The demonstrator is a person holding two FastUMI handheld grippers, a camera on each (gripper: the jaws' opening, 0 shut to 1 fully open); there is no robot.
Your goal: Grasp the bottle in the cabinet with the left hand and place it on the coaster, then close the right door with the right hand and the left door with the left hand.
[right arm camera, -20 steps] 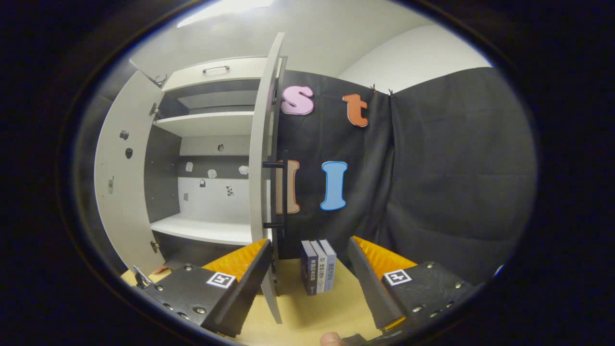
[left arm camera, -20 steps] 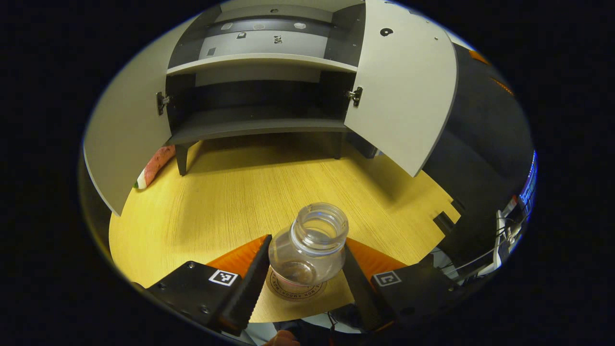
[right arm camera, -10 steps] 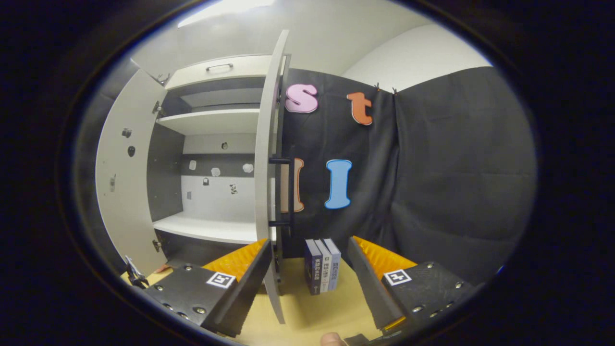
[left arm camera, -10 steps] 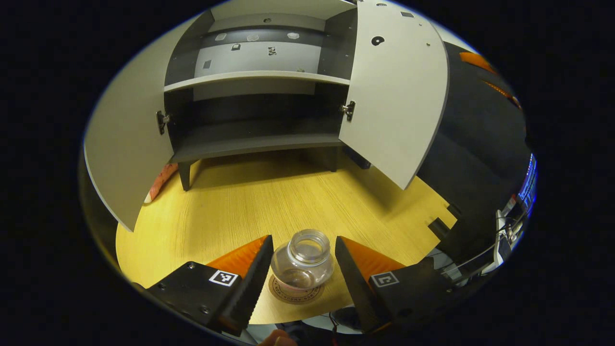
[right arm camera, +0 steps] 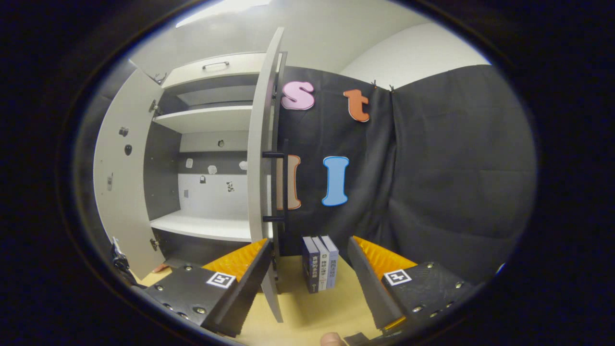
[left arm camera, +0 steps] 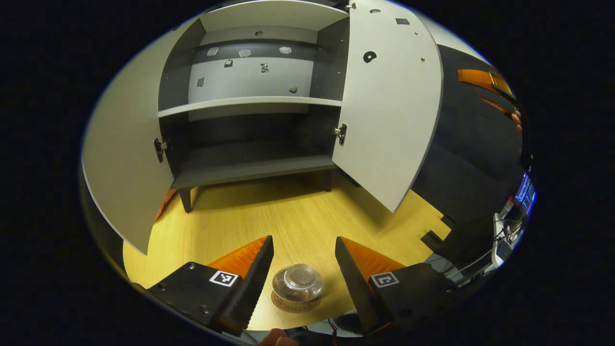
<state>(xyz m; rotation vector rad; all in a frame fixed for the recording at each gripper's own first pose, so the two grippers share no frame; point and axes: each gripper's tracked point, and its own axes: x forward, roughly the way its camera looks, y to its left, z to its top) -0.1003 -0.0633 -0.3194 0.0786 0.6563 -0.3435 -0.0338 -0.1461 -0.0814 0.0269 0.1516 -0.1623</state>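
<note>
In the left gripper view a clear lidless bottle (left arm camera: 297, 283) stands upright on a round coaster (left arm camera: 293, 302) near the table's front edge. My left gripper (left arm camera: 302, 281) hangs open above it, its fingers apart and clear of the glass. Beyond stands the cabinet (left arm camera: 250, 101) with its left door (left arm camera: 120, 158) and right door (left arm camera: 384, 110) swung open. In the right gripper view my right gripper (right arm camera: 310, 283) is open, facing the edge of the right door (right arm camera: 262, 182) and its dark bar handle (right arm camera: 283, 180). The left door (right arm camera: 120, 168) stands open at the far side.
Three books (right arm camera: 319, 263) stand upright on the wooden table (left arm camera: 288, 216) just right of the cabinet. A pinkish object (left arm camera: 166, 204) lies behind the open left door. Cables and a lit screen (left arm camera: 521, 192) sit off the table's right edge.
My left gripper has lifted up and away from the bottle, which stays on the coaster and looks smaller. The right gripper view has shifted only slightly.
</note>
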